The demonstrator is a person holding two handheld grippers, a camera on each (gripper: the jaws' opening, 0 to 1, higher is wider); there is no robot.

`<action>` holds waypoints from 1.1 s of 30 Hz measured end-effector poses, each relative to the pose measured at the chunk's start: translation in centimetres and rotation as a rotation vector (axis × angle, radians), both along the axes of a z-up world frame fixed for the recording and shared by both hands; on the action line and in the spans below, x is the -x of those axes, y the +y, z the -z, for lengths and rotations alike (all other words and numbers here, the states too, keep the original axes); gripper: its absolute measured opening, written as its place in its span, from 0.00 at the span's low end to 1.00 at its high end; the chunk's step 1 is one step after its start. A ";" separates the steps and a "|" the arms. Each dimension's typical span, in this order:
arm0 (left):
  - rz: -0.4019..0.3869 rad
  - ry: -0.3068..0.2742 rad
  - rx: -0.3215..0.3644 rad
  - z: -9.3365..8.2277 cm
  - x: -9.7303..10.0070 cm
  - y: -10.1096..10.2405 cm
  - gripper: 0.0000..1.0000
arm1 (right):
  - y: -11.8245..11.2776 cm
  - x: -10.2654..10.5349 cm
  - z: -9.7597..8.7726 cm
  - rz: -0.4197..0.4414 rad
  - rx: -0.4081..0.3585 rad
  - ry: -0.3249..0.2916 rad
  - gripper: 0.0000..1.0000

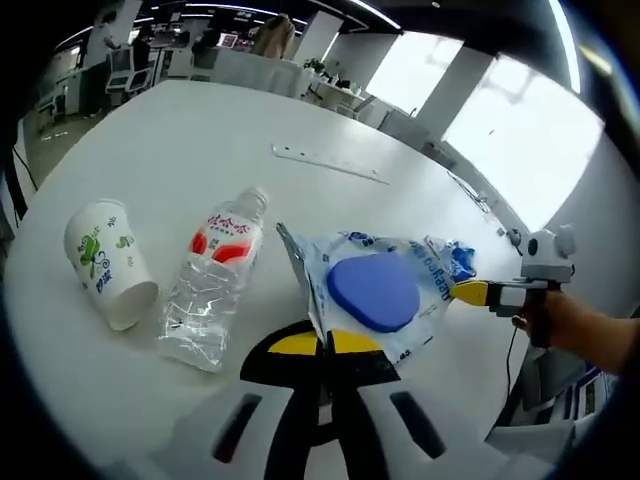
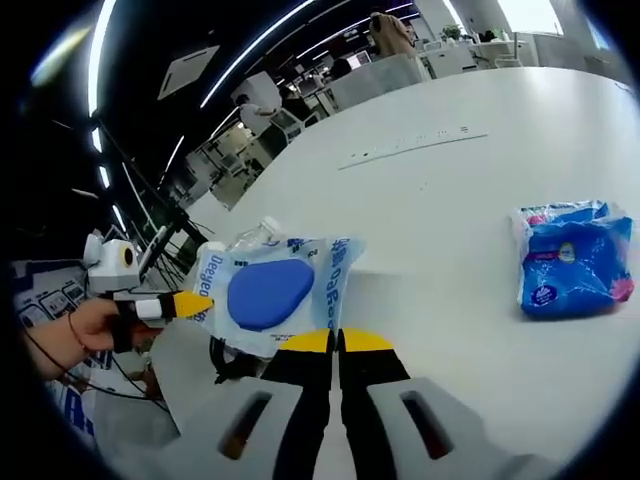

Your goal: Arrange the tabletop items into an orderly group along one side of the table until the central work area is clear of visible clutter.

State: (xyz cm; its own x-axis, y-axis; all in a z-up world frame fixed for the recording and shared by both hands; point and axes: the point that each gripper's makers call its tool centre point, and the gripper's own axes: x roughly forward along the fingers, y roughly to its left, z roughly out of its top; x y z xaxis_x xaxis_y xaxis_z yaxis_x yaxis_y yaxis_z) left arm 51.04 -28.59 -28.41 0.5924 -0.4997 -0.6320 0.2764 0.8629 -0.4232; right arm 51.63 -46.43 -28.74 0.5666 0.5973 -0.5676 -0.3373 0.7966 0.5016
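Both grippers were clamped on one clear plastic pouch holding a blue rounded pad: left gripper pinched its near edge, right gripper the opposite edge. The pouch hung just right of the crushed water bottle. It looked light, limp and slick; edge seams seemed the best grip. A paper cup lay left of the bottle.

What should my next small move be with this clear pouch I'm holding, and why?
Probably carry the clear pouch toward the bottle and paper cup and set it beside them. Both the left gripper and right gripper are shut on its edges, and the bottle and cup already lie together on the white table.
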 end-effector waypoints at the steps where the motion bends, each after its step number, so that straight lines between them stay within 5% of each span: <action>1: 0.002 -0.002 0.000 -0.1 -0.1 -0.1 0.00 | -0.1 0.0 -0.1 0.002 -0.001 -0.002 0.00; 22: 0.075 -0.045 0.004 -1.7 -3.0 -3.5 0.00 | -3.3 -1.3 -2.1 0.080 0.013 -0.058 0.00; 33: 0.113 -0.042 0.018 -1.3 -4.2 -5.8 0.00 | -5.6 -2.0 -2.2 0.129 0.040 -0.075 0.00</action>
State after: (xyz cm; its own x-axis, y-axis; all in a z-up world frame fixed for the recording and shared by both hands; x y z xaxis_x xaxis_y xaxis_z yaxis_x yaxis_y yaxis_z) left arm 55.26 -34.39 -27.16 0.5574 -0.5755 -0.5984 0.3888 0.8178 -0.4243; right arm 53.64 -52.02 -26.53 0.6787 0.4944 -0.5431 -0.2661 0.8548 0.4456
